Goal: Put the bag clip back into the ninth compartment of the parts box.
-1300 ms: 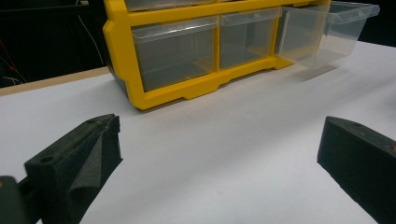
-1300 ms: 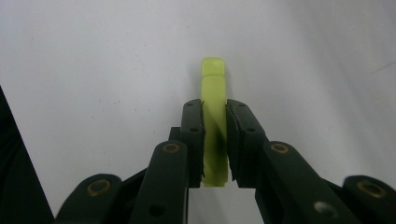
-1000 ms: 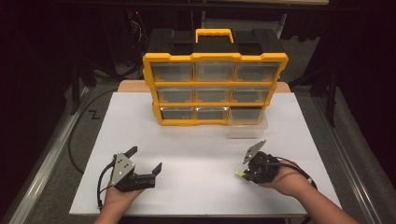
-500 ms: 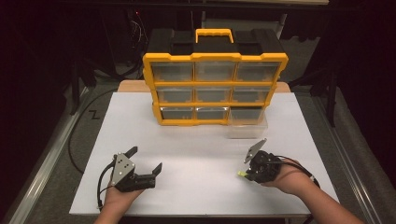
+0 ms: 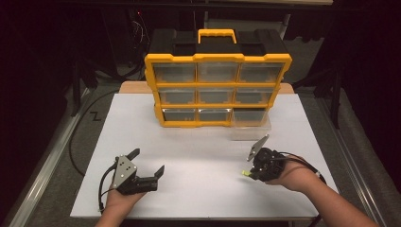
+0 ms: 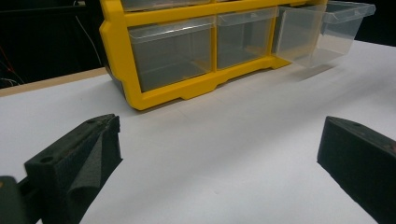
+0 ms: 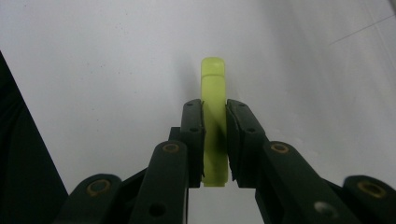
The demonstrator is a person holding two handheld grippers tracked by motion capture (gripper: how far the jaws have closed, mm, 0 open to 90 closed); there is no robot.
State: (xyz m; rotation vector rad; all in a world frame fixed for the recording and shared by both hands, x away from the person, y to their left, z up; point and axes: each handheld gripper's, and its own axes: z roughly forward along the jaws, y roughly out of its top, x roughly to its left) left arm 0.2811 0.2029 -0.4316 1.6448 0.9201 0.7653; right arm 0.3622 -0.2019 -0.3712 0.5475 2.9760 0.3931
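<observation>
From the high view, the left tool (image 5: 147, 162) rests low on the white surface (image 5: 198, 142), jaws spread with nothing between them. The right tool (image 5: 247, 174) pinches a small yellow-green piece (image 5: 246, 173) at its tip, just above the surface. Beyond both tools stands a yellow organiser (image 5: 217, 87); its clear drawer (image 5: 250, 124) at bottom right is pulled out, ahead of the right tool.

In the left gripper view, the two black jaws stand wide apart over the bare surface (image 6: 210, 154), the organiser (image 6: 116, 42) ahead of them and the drawer (image 6: 327, 28) ahead to their right.

In the right gripper view, the jaws press together on the yellow-green piece (image 7: 214, 93), which juts forward past the tips.
</observation>
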